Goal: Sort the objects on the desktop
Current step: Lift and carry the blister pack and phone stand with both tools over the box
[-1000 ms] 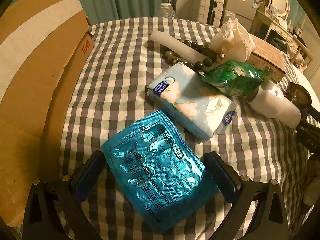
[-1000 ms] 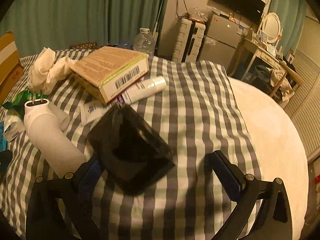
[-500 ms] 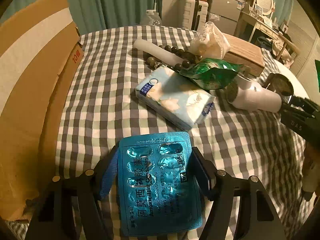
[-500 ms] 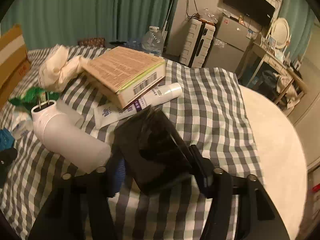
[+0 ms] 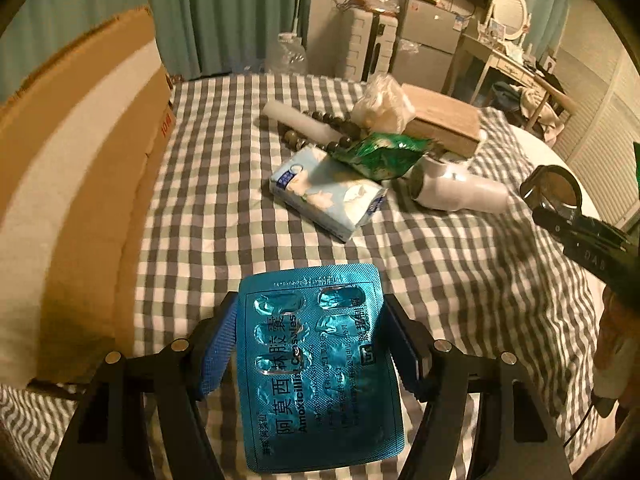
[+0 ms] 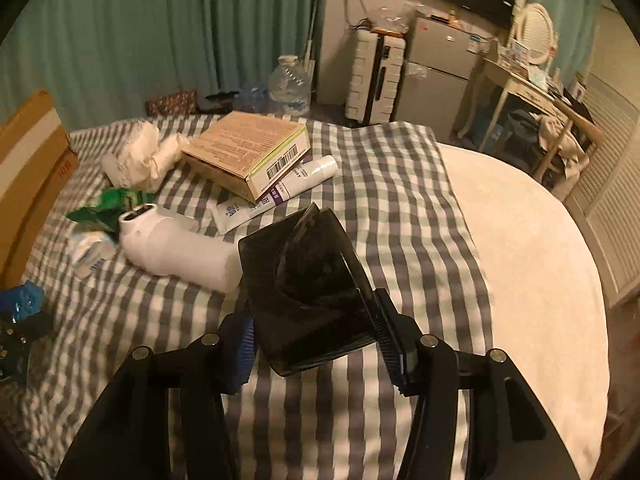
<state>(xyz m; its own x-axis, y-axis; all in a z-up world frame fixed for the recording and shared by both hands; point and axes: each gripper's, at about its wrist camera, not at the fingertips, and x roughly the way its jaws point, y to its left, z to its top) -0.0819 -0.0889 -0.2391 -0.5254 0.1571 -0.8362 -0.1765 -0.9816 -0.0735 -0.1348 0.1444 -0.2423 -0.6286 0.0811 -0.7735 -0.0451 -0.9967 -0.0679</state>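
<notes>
- The blue blister pack (image 5: 320, 364) sits clamped by its long edges in the left gripper (image 5: 308, 340), clear of the checked cloth (image 5: 224, 208).
- The dark case (image 6: 308, 292) sits pinched in the right gripper (image 6: 316, 344), whose jaws have just been closing on it.
- Keep both grips level while carrying; the thin pack would probably bow or slip if tilted.
- Open cloth lies left of the pack, bounded by the cardboard box (image 5: 72, 184).
- The tissue pack (image 5: 324, 196) and white bottle (image 5: 460, 192) crowd the far middle; route around them.
- The bare white tabletop (image 6: 520, 248) offers room on the right.
</notes>
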